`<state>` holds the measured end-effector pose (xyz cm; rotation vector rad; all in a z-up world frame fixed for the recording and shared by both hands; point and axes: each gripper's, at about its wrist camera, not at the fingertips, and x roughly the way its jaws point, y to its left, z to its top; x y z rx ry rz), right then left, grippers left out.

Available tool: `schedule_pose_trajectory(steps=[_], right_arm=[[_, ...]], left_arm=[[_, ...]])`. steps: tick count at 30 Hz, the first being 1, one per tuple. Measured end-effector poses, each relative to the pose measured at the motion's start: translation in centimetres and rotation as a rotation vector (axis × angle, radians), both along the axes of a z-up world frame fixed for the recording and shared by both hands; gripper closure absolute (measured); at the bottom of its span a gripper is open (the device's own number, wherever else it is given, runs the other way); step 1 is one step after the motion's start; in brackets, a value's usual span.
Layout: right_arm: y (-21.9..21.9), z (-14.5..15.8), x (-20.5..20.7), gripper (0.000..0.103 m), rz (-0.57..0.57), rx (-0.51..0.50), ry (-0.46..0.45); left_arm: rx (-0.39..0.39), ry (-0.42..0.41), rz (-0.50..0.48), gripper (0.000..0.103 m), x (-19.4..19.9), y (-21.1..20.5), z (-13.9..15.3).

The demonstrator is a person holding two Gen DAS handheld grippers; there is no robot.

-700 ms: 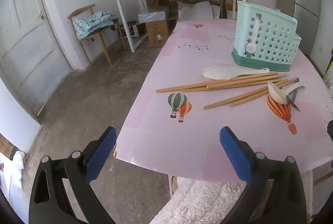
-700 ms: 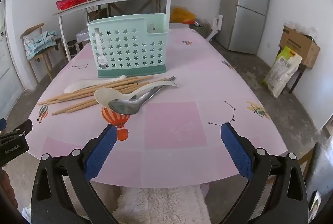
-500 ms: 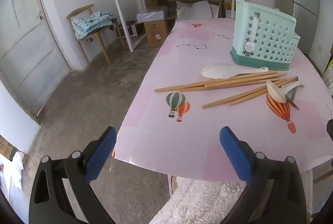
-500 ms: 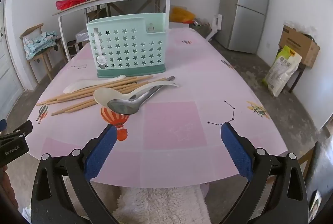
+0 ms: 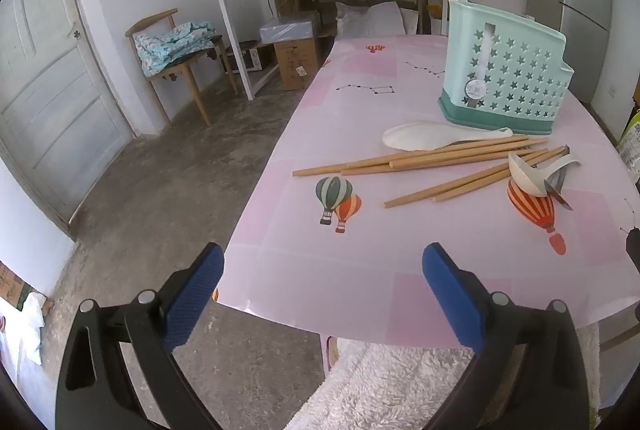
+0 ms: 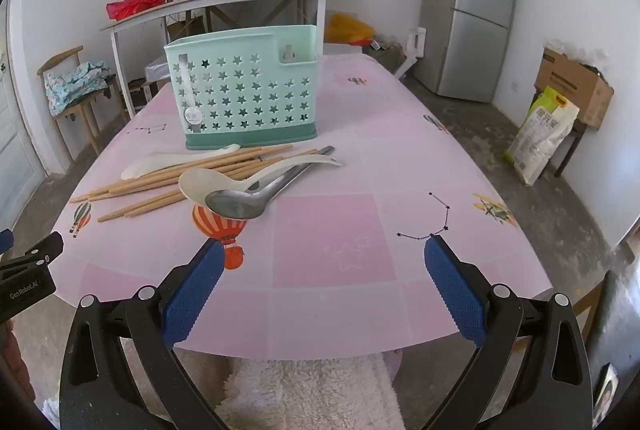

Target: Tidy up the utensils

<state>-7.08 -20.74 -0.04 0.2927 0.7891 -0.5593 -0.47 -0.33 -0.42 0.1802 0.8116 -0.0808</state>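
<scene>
A: Both our grippers – left gripper point(image 5: 320, 280) and right gripper point(image 6: 324, 278) – gape wide and carry nothing, hovering at the near table point(image 6: 332, 306) edge.

B: The utensils lie loose just before the mint holder point(image 6: 244, 98). We'd better take the steel spoon point(image 6: 240, 204) by its handle; the glossy bowl looks slippery.

A: The wooden chopsticks point(image 6: 168, 182) are thin and round, likely to roll – the white spoon point(image 6: 212, 182) overlaps them.

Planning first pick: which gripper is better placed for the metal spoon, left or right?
Probably right. The right gripper, open and empty, has the metal spoon just ahead of it. From the left gripper, also open, the spoon lies far off to the side.
</scene>
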Motion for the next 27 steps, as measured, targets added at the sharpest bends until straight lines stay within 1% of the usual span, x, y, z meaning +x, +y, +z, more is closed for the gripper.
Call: schedule_pose_trajectory(steps=[27], right_arm=[[0.09, 0.28, -0.04, 0.008, 0.000, -0.008, 0.000]], left_arm=[[-0.009, 0.001, -0.003, 0.006, 0.15, -0.25, 0.60]])
